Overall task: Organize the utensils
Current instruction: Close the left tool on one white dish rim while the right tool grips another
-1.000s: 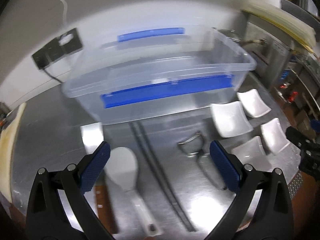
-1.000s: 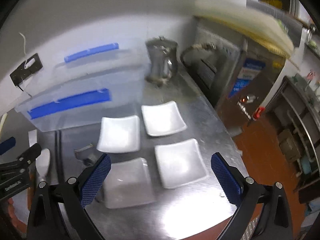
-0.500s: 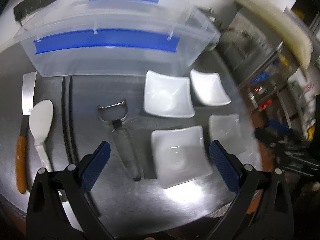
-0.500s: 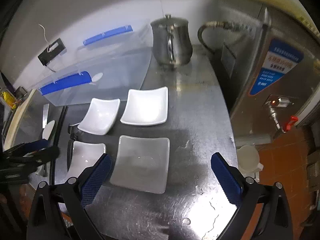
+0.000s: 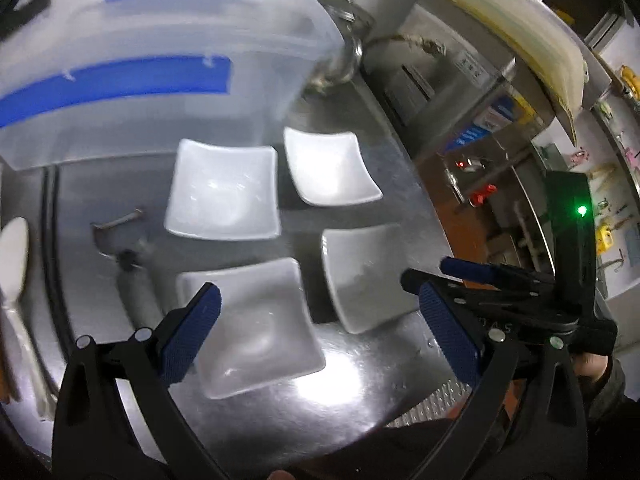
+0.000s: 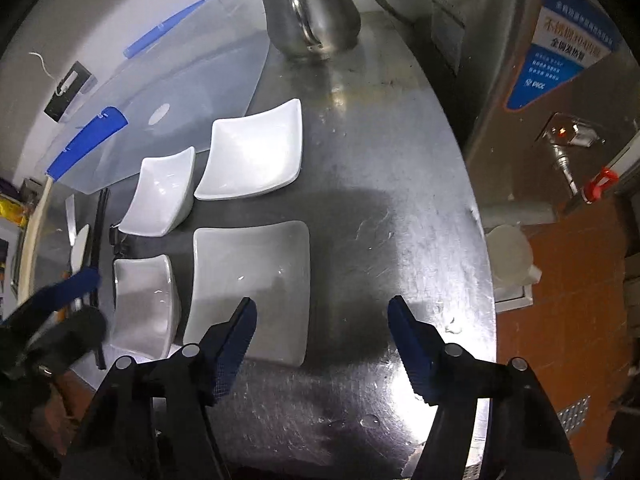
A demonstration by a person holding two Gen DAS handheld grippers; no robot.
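Awaiting sorting on the steel counter (image 6: 380, 184): four square white dishes (image 6: 252, 280), glazed, so probably slippery and breakable; take each by a raised rim edge. Left of them lie a peeler (image 5: 128, 256), black chopsticks (image 5: 50, 240) and a pale spoon (image 5: 16, 264), all light and stiff; lift by handle or mid-shaft. Peeler detail is blurred, possibly a metal blade bow. Clear bin with blue latches (image 5: 120, 80) stands behind. Left gripper (image 5: 316, 320) and right gripper (image 6: 320, 336) hover with fingers spread, holding nothing.
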